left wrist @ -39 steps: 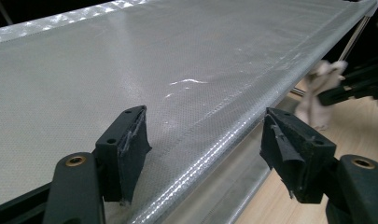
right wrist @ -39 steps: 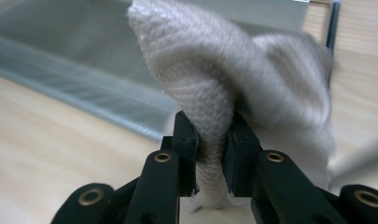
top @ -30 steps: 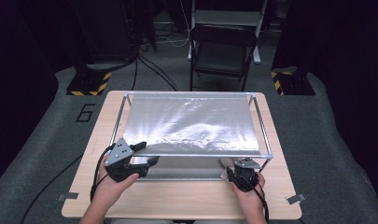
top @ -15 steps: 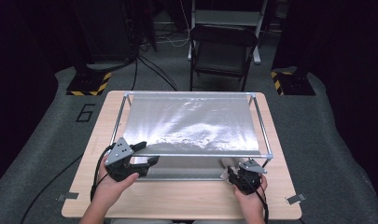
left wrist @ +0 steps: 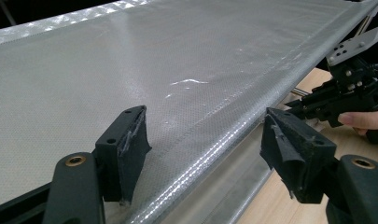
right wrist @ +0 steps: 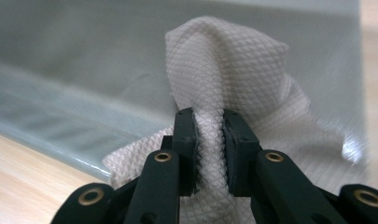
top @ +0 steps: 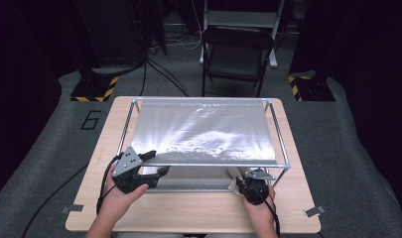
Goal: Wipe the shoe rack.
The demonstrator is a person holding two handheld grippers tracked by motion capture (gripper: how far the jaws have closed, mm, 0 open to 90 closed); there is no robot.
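My right tool [right wrist: 210,154] has just been closing and now pinches the white cloth [right wrist: 228,70] at the clear sheet's [top: 203,131] near edge; left tool [left wrist: 205,144] waits wide. Cloth's gripped; wiping, I reckon, remains.

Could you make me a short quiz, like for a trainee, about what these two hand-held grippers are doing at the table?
1. True or false: the right gripper is shut on a white cloth.
2. What stands between the open jaws of the left gripper?
A. a cup
B. the edge of the silvery sheet
C. a spoon
3. What does the silvery sheet hang on?

Key
1. True; its jaws have just been closing, and the pads pinch the cloth.
2. B; the pads do not press on it.
3. A metal frame on the wooden table.
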